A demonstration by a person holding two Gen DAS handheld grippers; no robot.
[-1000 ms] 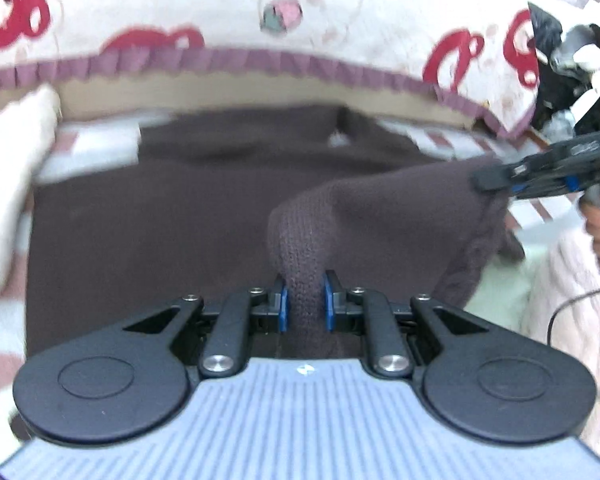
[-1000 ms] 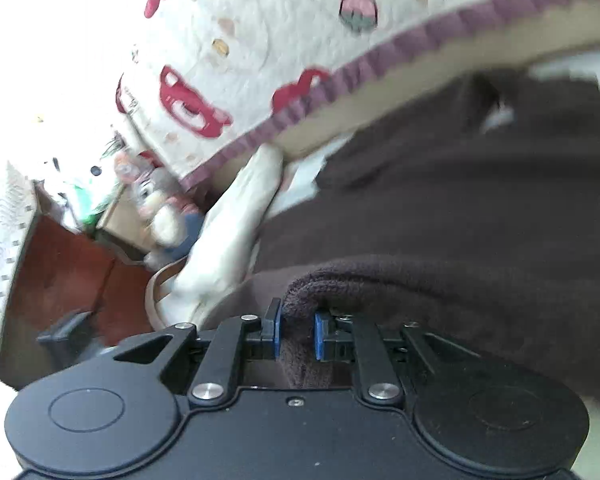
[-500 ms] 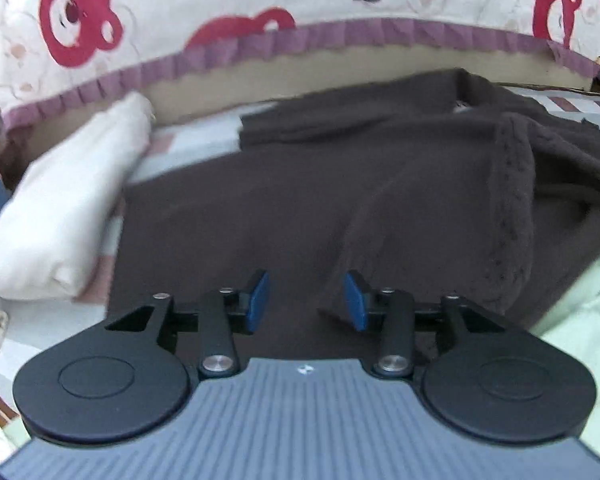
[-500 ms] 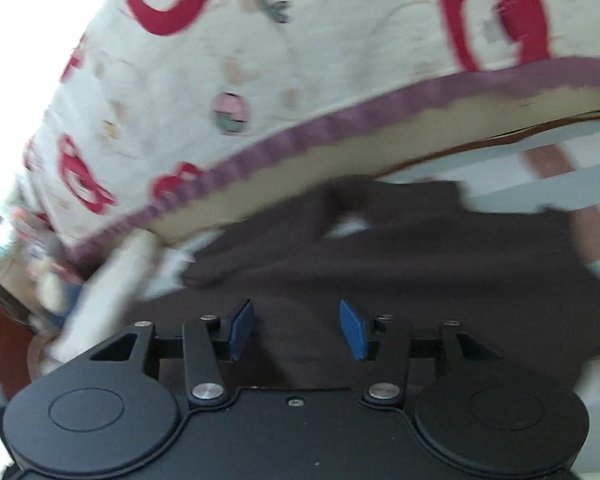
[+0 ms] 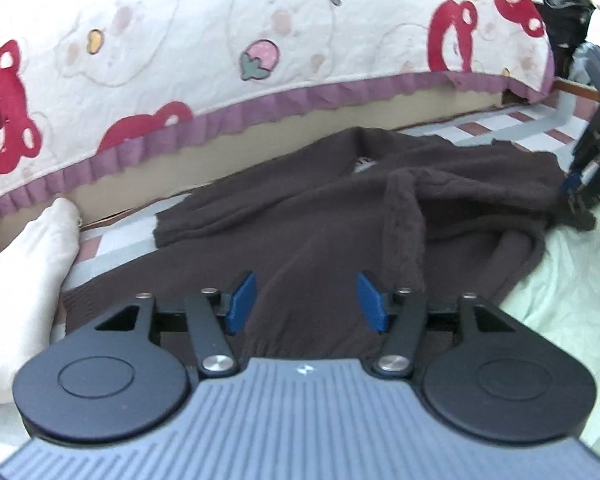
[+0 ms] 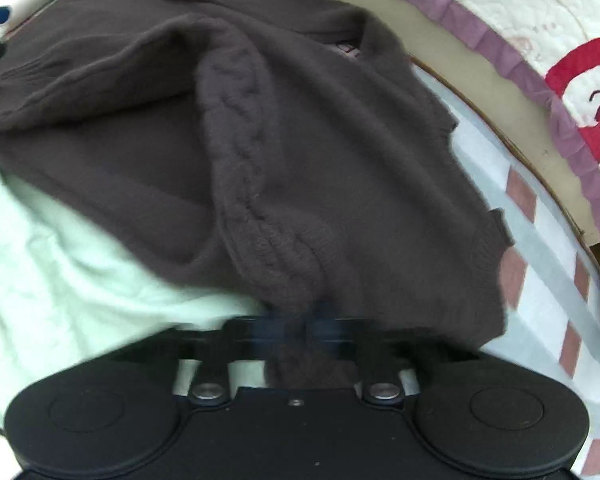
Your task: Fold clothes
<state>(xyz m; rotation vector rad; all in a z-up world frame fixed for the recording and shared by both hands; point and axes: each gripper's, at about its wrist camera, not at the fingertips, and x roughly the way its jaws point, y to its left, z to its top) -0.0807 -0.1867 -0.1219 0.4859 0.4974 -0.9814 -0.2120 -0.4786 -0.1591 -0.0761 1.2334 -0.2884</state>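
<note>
The brown sweater (image 5: 308, 216) is spread rumpled on the striped bed sheet (image 6: 540, 300), below a bear-print quilt (image 5: 180, 60). The left gripper (image 5: 306, 300) is opening, nothing between its pads. The right gripper (image 6: 296, 328) is closing, blurred, on the sweater's near edge. Risk: a shallow pinch may slip, undoing the fold.
</note>
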